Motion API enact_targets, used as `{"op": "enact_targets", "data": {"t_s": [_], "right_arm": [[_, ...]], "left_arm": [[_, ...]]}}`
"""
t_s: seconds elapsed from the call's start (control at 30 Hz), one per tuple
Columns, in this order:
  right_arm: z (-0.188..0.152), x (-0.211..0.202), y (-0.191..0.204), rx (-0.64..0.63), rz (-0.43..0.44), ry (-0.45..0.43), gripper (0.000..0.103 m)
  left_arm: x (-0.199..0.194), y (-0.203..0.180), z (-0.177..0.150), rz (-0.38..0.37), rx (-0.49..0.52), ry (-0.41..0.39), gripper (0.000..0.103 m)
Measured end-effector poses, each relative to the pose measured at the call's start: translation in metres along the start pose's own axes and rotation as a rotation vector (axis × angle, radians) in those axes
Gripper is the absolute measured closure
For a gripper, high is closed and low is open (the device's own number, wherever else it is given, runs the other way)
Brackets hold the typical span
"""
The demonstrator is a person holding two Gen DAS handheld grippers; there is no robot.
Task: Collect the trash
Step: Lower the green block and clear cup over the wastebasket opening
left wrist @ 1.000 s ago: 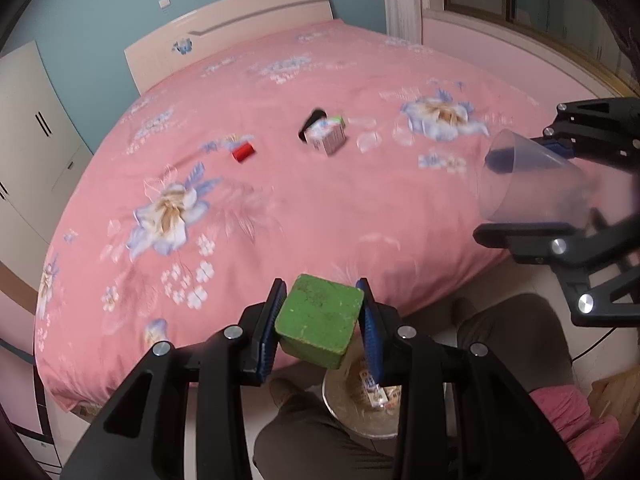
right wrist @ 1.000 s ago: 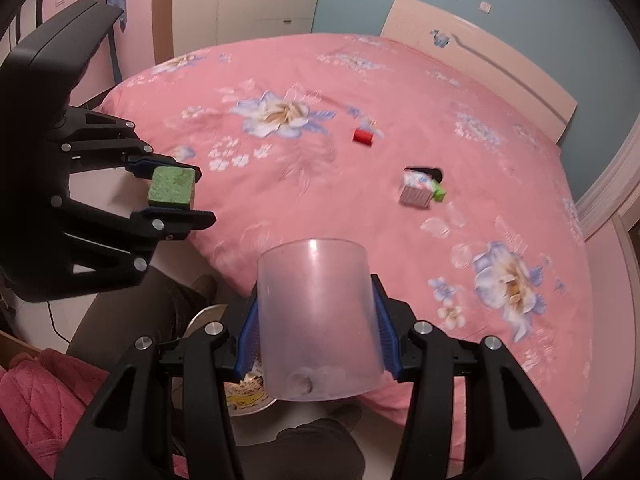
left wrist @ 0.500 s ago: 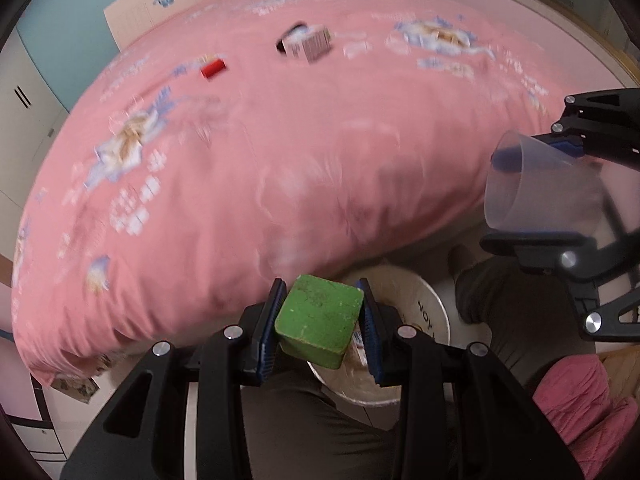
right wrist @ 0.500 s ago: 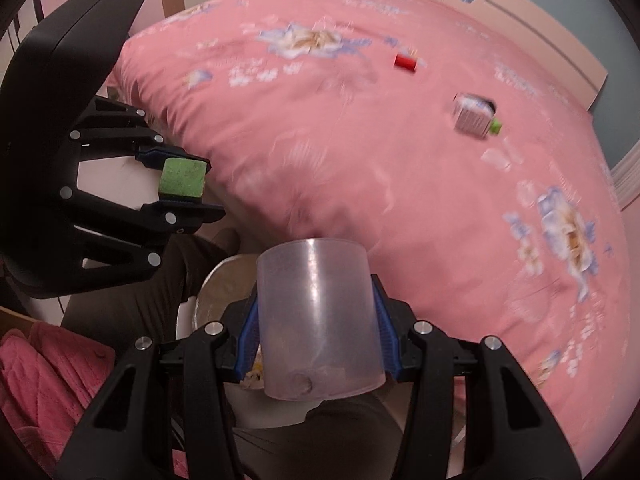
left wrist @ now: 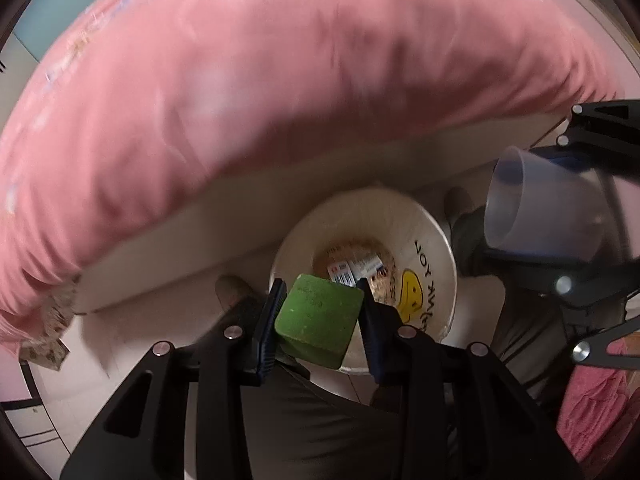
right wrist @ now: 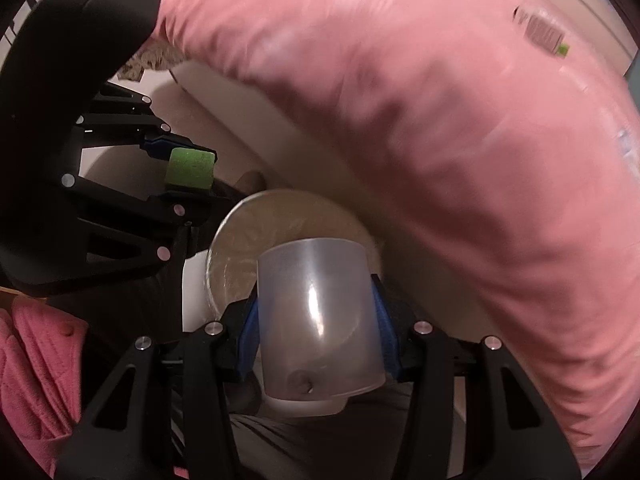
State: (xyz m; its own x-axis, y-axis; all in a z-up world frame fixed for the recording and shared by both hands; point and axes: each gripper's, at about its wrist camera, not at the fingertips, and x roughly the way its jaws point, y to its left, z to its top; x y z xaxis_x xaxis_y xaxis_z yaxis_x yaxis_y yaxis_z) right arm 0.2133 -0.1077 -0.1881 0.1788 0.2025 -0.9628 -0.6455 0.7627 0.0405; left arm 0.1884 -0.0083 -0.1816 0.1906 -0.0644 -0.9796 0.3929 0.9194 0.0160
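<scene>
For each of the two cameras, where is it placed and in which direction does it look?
Left wrist: sits on the left gripper, looks steeply down at the trash bin beside the bed; shows its fingers clamped on the green block, and the person's trouser legs.
Right wrist: sits on the right gripper, looks down likewise; shows its fingers gripping the translucent plastic cup, and a pink sleeve.
Shared: bin, bed, block, cup; each sees the other gripper.

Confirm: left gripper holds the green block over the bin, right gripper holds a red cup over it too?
Not quite: the cup is clear, frosted plastic, not red, as the right wrist view shows. The rest stands: the left gripper clamps the green block over the bin, and the right gripper grips the cup above it.
</scene>
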Motion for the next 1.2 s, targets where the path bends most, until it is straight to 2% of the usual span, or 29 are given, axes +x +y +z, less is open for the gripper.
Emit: {"op": "enact_targets", "data": {"t_s": [0.23, 0.53, 0.93, 1.2], "right_arm": [[-0.005, 0.052, 0.002, 0.026, 0.057, 0.086, 0.053], [-0.02, 0.119, -0.01, 0.114, 0.103, 0.221, 0.053], [-0.032, 0.178, -0.024, 0.216, 0.151, 0.371, 0.053], [-0.035, 0.214, -0.027, 0.313, 0.2, 0.421, 0.053]], "left_arm": [[0.04, -0.003, -0.004, -0.022, -0.023, 0.075, 0.065], [0.095, 0.008, -0.001, -0.057, -0.109, 0.169, 0.065], [0.167, 0.027, 0.001, -0.142, -0.268, 0.311, 0.065], [0.204, 0.025, 0.003, -0.202, -0.356, 0.375, 0.065]]}}
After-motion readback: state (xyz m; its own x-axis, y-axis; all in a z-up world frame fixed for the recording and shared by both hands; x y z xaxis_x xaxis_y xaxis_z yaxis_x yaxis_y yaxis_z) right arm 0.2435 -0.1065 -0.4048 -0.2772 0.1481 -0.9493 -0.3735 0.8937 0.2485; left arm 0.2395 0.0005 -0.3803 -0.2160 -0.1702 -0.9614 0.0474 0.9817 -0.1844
